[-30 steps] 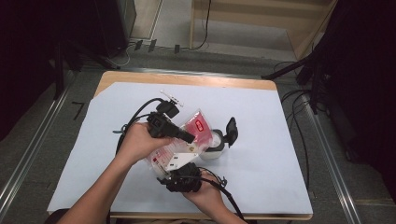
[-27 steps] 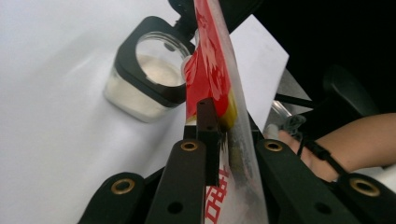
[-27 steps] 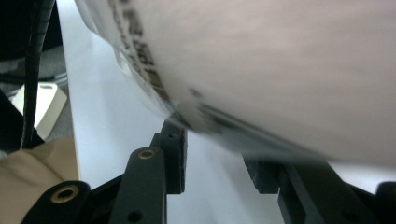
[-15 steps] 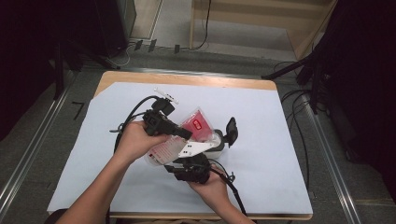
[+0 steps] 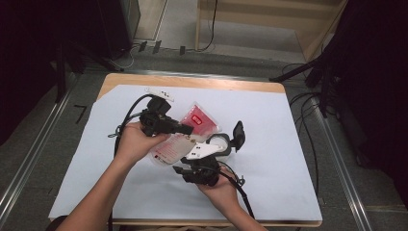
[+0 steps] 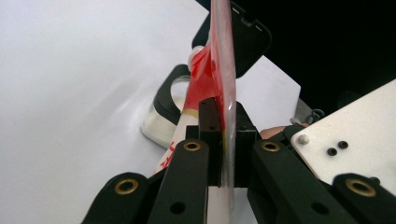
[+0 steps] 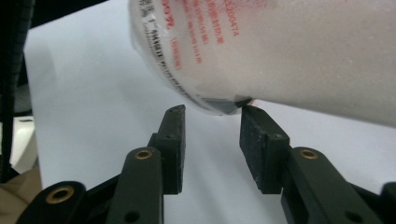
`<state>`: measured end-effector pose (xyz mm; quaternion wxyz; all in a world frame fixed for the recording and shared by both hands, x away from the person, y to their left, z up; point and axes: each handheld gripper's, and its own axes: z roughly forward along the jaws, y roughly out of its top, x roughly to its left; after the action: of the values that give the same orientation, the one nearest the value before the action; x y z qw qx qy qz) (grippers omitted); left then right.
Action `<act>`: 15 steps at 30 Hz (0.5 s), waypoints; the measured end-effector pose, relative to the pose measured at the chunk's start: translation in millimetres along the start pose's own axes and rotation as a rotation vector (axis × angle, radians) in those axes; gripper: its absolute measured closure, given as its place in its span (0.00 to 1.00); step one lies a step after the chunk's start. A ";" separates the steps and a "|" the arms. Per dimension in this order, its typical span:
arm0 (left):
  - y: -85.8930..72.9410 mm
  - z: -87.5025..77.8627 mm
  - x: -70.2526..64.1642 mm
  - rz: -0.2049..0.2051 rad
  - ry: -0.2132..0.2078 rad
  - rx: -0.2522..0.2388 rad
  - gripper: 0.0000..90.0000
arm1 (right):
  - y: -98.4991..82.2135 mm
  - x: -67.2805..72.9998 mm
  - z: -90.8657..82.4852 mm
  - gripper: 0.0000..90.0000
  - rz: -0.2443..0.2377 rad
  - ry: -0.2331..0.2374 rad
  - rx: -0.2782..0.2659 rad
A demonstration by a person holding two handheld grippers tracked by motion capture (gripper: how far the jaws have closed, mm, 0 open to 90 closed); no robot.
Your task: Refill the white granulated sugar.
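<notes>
At the centre of the high view, the left gripper (image 5: 185,129) has its fingers clenched on the red-and-clear plastic pouch (image 5: 180,139), held above the white surface (image 5: 269,134). The right gripper (image 7: 212,123) just opened further, fingers released, one tip touching the pouch's lower corner.

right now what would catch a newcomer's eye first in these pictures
The red and clear plastic pouch near the middle of the white sheet stands out first, with the left gripper shut on its edge. Next to it sits a small clear jar with its black lid flipped open. The right gripper has its jaws apart just below the pouch's printed end.
</notes>
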<state>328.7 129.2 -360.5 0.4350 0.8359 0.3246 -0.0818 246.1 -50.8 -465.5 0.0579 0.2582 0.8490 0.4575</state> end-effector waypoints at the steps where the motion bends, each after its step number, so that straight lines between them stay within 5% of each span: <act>1: -0.3 -1.0 0.6 -0.001 0.009 -0.001 0.99 | 0.3 -0.2 -0.3 0.67 0.001 0.000 0.001; 15: -4.9 -22.9 27.7 -0.073 0.008 -0.124 0.99 | 4.0 -4.4 -2.5 0.62 0.030 0.083 0.003</act>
<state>343.8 162.1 -361.6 0.4813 0.7952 0.3613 -0.0739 250.6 -53.0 -461.4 0.0155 0.2516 0.8473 0.4675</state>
